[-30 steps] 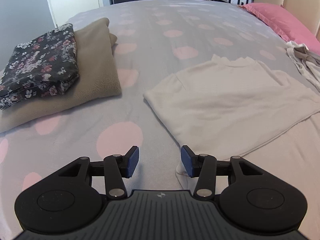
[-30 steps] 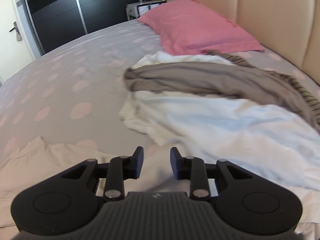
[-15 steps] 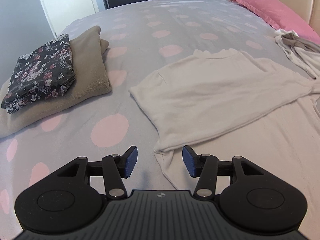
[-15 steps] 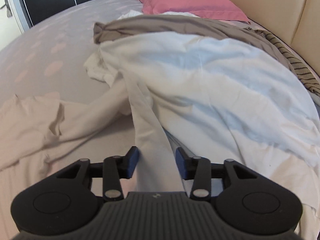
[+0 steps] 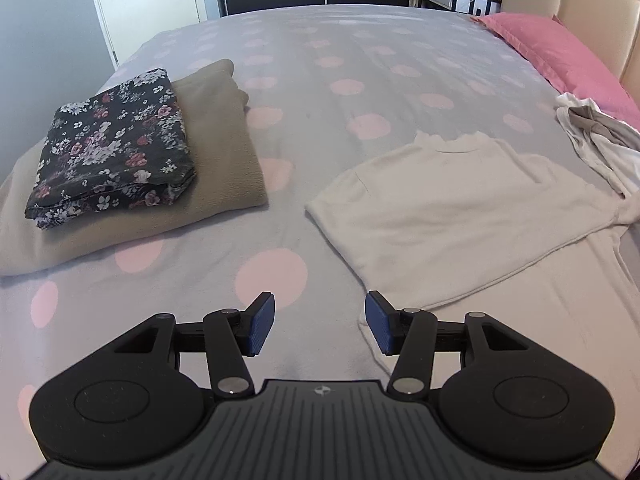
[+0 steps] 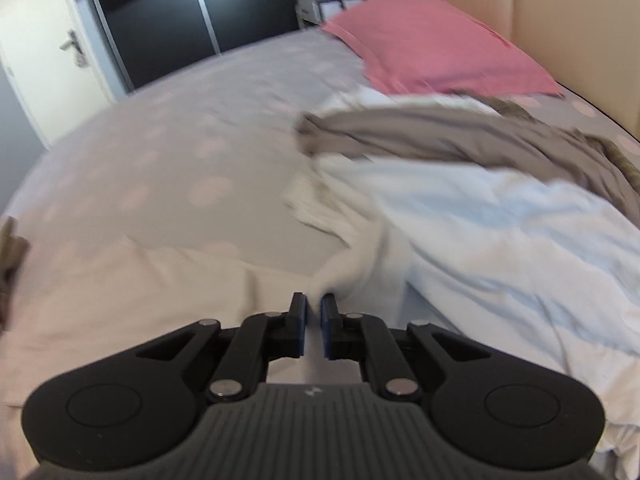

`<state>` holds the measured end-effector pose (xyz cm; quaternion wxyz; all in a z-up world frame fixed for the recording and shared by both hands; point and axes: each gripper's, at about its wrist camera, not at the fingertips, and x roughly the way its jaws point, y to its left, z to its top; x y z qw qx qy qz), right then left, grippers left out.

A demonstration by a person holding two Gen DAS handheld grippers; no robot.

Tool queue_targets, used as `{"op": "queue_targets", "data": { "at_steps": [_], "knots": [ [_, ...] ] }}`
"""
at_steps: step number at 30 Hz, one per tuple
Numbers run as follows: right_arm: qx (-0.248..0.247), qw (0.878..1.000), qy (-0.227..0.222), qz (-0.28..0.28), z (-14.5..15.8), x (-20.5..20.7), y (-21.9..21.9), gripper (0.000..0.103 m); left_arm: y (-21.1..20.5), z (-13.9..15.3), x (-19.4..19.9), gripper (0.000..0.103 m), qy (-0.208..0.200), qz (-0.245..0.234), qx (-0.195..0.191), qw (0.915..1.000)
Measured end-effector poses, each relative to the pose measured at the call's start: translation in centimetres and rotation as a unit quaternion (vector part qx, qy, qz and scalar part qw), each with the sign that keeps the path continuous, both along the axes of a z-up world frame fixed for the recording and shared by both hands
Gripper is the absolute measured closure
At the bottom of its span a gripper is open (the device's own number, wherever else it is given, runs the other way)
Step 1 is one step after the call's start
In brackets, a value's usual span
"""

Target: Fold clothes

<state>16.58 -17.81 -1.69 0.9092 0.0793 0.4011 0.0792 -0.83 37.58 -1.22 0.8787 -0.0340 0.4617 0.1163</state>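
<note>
The bed (image 5: pixel 320 60), spread with a grey cover dotted pink, carries a folded tan blanket (image 5: pixel 224 148) at the left, a cream top (image 5: pixel 460 208) laid flat, a heap of white and grey clothes (image 6: pixel 460 200), and a pink pillow (image 5: pixel 560 56).

Soft, even daylight filled both views, leaving only faint shadows on the bed (image 5: pixel 320 80) and a pale sheen on the door (image 5: pixel 148 4). The left wrist view was sharp, though the fisheye bent the room's lines and darkened the corners. The right wrist view was smeared by motion blur across the pile of clothes (image 6: pixel 480 200) and pink pillow (image 6: pixel 432 52), while the hand-held gripper (image 6: pixel 314 322) stayed crisp.
</note>
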Motion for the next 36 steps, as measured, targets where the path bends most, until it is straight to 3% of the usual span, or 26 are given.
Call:
{"op": "queue_targets", "data": {
  "at_steps": [5,7,12,17,18,20,36],
  "knots": [
    [0.055,0.996,-0.017,0.066,3.5,0.6,5.7,0.094,0.5,0.1,0.0,0.055,-0.013,-0.002,0.005,0.9999],
    [0.055,0.994,-0.009,0.097,3.9,0.8,8.6,0.094,0.5,-0.4,0.2,0.055,-0.009,-0.008,0.001,0.9999],
    [0.027,0.987,0.017,0.160,2.8,1.0,15.0,0.093,0.2,-1.0,0.7,0.055,-0.001,-0.029,0.018,0.9994],
    [-0.007,0.982,0.041,0.184,0.7,1.6,18.2,0.087,0.8,-1.0,0.8,0.055,-0.005,-0.025,0.013,0.9996],
    [-0.011,0.982,0.040,0.186,0.6,1.7,18.3,0.078,1.0,-1.0,0.8,0.055,-0.006,-0.023,0.014,0.9996],
    [-0.018,0.981,0.037,0.189,0.4,1.8,18.5,0.073,1.3,-1.0,0.8,0.055,-0.007,-0.018,0.010,0.9998],
    [-0.084,0.976,0.106,0.173,-5.0,1.3,13.6,0.073,0.1,-2.0,1.9,0.055,0.003,-0.028,0.017,0.9995]
  ]
}}
